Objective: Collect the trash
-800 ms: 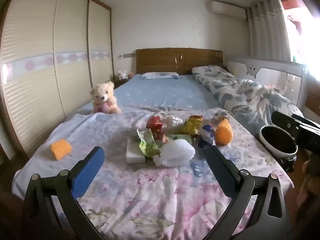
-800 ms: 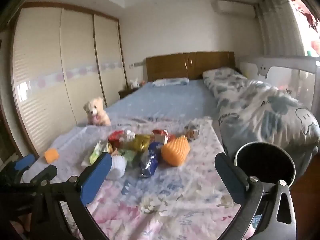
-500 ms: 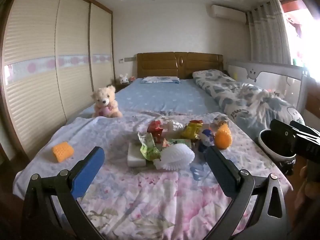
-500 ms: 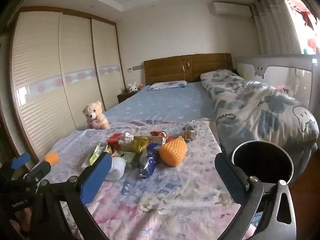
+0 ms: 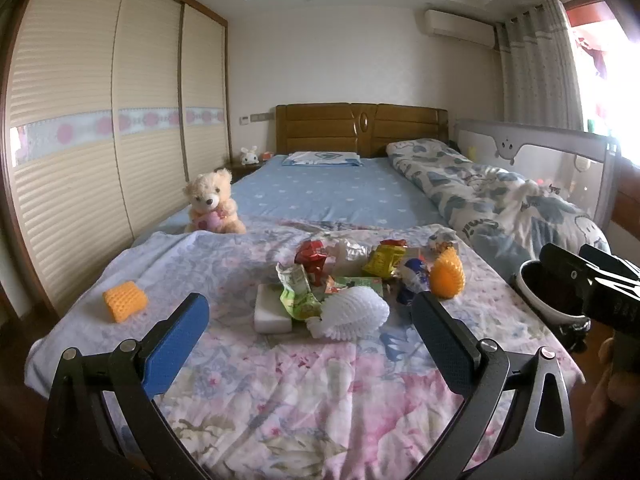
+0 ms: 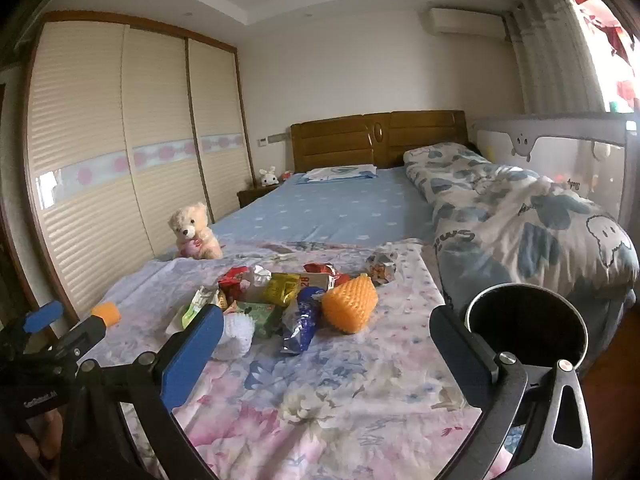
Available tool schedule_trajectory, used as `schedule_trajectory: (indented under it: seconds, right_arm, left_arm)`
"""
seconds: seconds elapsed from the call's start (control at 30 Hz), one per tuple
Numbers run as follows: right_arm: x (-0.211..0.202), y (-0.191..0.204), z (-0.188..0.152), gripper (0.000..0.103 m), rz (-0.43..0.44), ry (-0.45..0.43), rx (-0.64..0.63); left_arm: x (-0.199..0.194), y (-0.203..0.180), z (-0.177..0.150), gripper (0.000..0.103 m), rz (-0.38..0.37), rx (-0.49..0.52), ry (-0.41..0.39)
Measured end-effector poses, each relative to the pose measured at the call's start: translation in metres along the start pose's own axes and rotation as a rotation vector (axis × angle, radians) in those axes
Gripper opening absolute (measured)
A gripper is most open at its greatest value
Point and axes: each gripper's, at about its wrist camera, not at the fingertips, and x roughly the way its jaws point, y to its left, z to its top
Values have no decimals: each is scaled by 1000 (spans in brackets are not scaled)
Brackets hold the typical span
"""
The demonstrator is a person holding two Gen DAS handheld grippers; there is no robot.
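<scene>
A home bedroom: a wide bed (image 5: 332, 200) with a brown wooden headboard (image 5: 360, 128), cream sliding-door wardrobe (image 5: 100, 128) on the left, beige teddy bear (image 5: 212, 202), grey window curtain (image 5: 536, 64).

The floral sheet (image 5: 304, 380) is soft matt cloth, creased. At twelve o'clock the headboard (image 5: 360, 128) is glossy varnished wood. The wrappers (image 6: 296, 320) look shiny crinkled foil; the white sleeve (image 5: 352, 314) is foam mesh.

Bedroom w/ cream walls, 3-door louvred wardrobe (image 5: 120, 168) left, wooden headboard (image 5: 360, 128), AC unit (image 5: 458, 28) above grey curtain (image 5: 536, 68); bright daylight from window, right.
</scene>
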Motion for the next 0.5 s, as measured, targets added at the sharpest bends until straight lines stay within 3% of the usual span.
schedule_trajectory:
  seconds: [0.5]
  right_arm:
    - [-1,4,3,103,28,-11,0]
  left_arm:
    - [0,0,2,103,4,-4,2]
